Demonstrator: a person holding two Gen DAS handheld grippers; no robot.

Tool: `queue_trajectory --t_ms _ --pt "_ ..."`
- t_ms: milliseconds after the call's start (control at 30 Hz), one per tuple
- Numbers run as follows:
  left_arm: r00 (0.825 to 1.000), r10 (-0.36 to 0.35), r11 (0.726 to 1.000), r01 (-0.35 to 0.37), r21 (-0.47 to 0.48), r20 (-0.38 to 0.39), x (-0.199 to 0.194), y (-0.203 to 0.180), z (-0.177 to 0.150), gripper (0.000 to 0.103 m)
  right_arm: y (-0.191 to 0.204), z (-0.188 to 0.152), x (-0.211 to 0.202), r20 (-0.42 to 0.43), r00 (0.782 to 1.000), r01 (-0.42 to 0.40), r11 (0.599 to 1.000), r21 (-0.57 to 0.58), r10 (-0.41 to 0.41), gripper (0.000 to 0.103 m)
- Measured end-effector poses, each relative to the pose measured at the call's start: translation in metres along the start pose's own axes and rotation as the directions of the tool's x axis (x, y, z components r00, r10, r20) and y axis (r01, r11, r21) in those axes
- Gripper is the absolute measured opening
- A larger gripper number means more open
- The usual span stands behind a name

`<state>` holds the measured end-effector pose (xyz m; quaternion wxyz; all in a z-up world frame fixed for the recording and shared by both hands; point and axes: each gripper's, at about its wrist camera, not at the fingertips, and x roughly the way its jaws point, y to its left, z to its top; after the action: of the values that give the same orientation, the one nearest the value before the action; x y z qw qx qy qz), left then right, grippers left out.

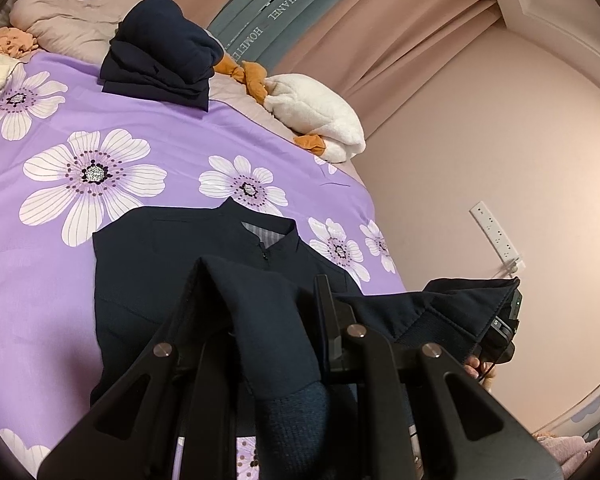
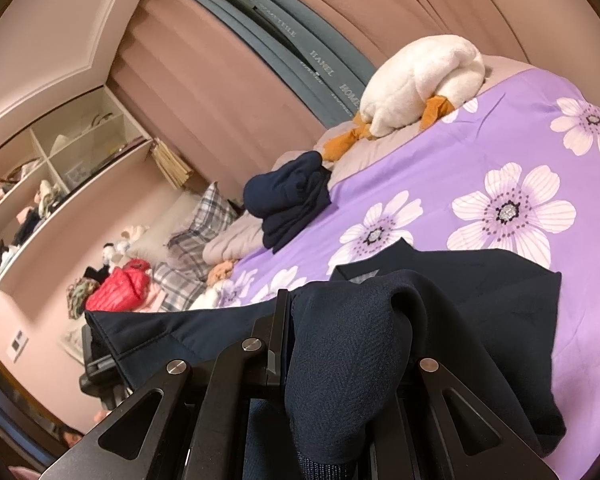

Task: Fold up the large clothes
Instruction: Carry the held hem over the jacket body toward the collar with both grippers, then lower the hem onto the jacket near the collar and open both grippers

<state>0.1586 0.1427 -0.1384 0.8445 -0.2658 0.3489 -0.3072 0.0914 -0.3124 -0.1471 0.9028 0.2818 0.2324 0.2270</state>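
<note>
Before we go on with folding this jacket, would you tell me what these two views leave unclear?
- Left gripper in the left wrist view: navy jacket drapes over the jaws and hides the tips.
- Right gripper in the right wrist view: the same.
- Jacket's lower hem: cut off by the bottom edge in both views.
- Shelf contents, right wrist view: too small.

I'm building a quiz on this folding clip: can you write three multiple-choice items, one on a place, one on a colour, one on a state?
1. Where is the folded dark pile?
A. far end of the bed
B. floor
C. shelf

2. What colour is the bedspread?
A. green
B. purple with white flowers
C. plain grey

3. What is the left gripper doing?
A. open, empty
B. shut on the navy jacket
C. holding a pillow

Answers: 1 A, it lies beside the white plush toy; 2 B, flowers show; 3 B, cloth drapes from its jaws.
</note>
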Motion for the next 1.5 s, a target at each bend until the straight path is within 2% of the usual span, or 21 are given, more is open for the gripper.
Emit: queue_trajectory --t_ms 300,567,767,900,1067,1167,1267,1367,1500 --pt "0.998 0.046 0.998 -0.047 -0.029 -0.039 0.025 0.019 0.014 0.016 -0.019 0.013 0.022 -0.027 0.997 0.074 0.997 0.029 -0.073 0.012" --pt "0.989 0.113 0.989 -0.121 -0.080 -0.097 0.062 0.051 0.022 0.016 -0.057 0.016 0.059 -0.094 0.976 0.206 0.975 0.085 -0.198 0.012" --pt "0.979 0.144 0.980 -0.161 -0.118 -0.146 0.093 0.073 0.025 0.016 -0.076 0.012 0.077 -0.137 0.957 0.271 0.958 0.091 -0.257 0.012" --pt "0.972 0.171 0.969 -0.196 -0.148 -0.163 0.108 0.090 0.027 0.016 -0.091 0.009 0.087 -0.162 0.948 0.295 0.948 0.117 -0.275 0.012" --pt "0.965 0.188 0.945 -0.228 -0.233 -0.183 0.124 0.122 0.029 0.016 -0.119 0.000 0.100 -0.193 0.943 0.306 0.932 0.193 -0.270 0.012" --pt "0.966 0.167 0.932 -0.220 -0.288 -0.197 0.133 0.140 0.035 0.016 -0.126 0.000 0.105 -0.202 0.941 0.312 0.926 0.213 -0.271 0.012" --pt "0.971 0.145 0.915 -0.205 -0.347 -0.190 0.136 0.153 0.045 0.016 -0.134 0.005 0.108 -0.193 0.949 0.294 0.922 0.253 -0.249 0.012" --pt "0.973 0.140 0.912 -0.199 -0.358 -0.184 0.142 0.154 0.058 0.016 -0.137 0.015 0.110 -0.171 0.959 0.269 0.920 0.285 -0.227 0.012" --pt "0.965 0.162 0.901 -0.231 -0.368 -0.207 0.155 0.160 0.067 0.016 -0.146 0.024 0.123 -0.172 0.959 0.270 0.908 0.321 -0.224 0.012"
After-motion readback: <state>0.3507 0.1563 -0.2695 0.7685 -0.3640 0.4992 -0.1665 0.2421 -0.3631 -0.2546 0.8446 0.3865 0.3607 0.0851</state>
